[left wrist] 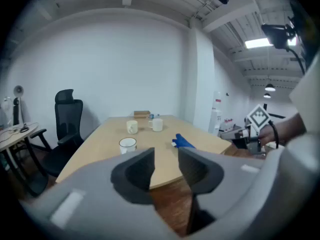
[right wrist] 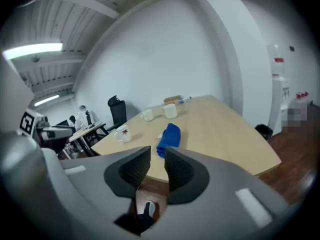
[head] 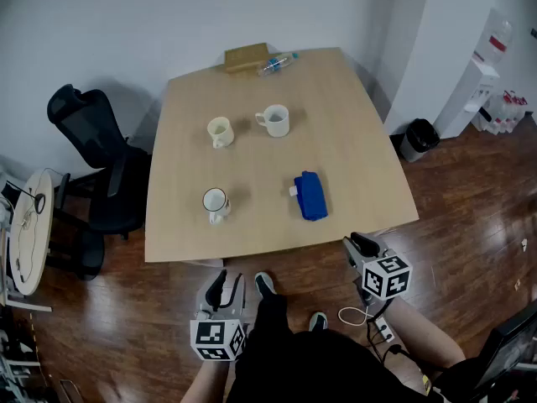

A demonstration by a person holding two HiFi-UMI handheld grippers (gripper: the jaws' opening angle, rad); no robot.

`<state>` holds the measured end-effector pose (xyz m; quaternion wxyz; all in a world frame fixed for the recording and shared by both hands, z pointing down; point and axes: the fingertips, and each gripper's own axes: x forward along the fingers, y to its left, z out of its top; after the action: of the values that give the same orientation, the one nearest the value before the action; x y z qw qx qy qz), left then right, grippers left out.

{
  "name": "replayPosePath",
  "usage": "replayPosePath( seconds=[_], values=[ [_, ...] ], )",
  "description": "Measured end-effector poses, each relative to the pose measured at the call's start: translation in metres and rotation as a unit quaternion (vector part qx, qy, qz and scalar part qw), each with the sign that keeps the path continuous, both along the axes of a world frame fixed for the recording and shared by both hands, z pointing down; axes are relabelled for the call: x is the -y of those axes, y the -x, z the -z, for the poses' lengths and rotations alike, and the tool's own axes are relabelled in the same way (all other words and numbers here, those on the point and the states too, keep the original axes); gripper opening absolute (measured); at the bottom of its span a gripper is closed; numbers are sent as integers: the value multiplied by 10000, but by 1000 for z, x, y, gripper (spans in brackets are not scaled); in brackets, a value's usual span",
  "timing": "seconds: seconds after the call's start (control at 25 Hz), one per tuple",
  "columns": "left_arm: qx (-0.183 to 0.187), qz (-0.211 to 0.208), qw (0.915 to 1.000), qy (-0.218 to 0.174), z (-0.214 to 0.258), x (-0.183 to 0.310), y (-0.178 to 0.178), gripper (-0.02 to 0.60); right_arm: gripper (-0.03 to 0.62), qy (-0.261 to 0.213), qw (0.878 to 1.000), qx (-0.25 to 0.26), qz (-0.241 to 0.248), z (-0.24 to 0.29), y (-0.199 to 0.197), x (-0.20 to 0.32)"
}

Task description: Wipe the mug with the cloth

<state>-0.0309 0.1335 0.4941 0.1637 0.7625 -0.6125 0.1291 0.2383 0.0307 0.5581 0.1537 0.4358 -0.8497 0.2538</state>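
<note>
1. The left gripper [head: 225, 285] and the right gripper [head: 361, 245] hang low in front of the person, short of the near edge of the surface [head: 361, 141]. Both tip somewhat downward.
2. The left gripper's jaws stand a little apart, with nothing between them.
3. The right gripper's jaws are drawn together to a thin slit and pinch nothing.
4. The blue cloth [head: 311, 196] lies bunched on the surface toward its front right, ahead of the right gripper. Neither gripper touches it.
5. Three mugs stand upright. The dark-rimmed mug [head: 215, 201] is at the front left, well apart from the cloth. The cream mug [head: 220, 131] and the white mug [head: 274, 120] stand near each other farther back.
6. At the far edge a plastic bottle [head: 277, 63] lies on its side just beside a wooden box [head: 245, 57].
7. A black office chair [head: 92, 141] stands left of the surface, and a dark bin [head: 418, 138] sits on the wooden floor to its right.
</note>
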Motion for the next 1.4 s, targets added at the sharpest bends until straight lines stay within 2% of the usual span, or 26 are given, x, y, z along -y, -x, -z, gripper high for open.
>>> replayPosePath(
  seconds=[0.16, 0.32, 0.48, 0.64, 0.76, 0.92, 0.96, 1.04, 1.16, 1.28, 1.4],
  values=[
    [-40, 26, 9997, 242, -28, 46, 51, 149, 92, 597, 9982, 29, -89, -34, 30, 68],
    [-312, -56, 9982, 502, -45, 96, 94, 149, 94, 1238, 9922, -95, -105, -73, 64, 134],
    [-523, -216, 9964, 634, -51, 129, 121, 149, 162, 1938, 9805, -133, -295, -103, 75, 175],
    [-628, -245, 9944, 810, -60, 145, 145, 149, 183, 2476, 9678, -408, -191, -127, 88, 178],
    [-667, -227, 9925, 998, -69, 151, 154, 149, 183, 2581, 9644, -579, 42, -131, 105, 173],
    [-584, -236, 9903, 1242, -82, 159, 153, 149, 187, 2620, 9600, -819, 548, -131, 128, 171],
    [-550, -229, 9894, 1323, -86, 159, 151, 149, 196, 2662, 9583, -827, 633, -132, 131, 170],
    [-503, -171, 9872, 1506, -96, 156, 147, 149, 253, 2781, 9540, -828, 755, -136, 133, 167],
    [-466, -18, 9833, 1762, -109, 148, 143, 149, 264, 2885, 9492, -870, 904, -141, 137, 160],
    [-453, 93, 9801, 1931, -116, 145, 140, 149, 261, 2811, 9436, -1056, 1394, -138, 151, 150],
    [-451, 63, 9780, 2036, -120, 146, 133, 149, 261, 2873, 9279, -1207, 2047, -143, 165, 132]
  ],
)
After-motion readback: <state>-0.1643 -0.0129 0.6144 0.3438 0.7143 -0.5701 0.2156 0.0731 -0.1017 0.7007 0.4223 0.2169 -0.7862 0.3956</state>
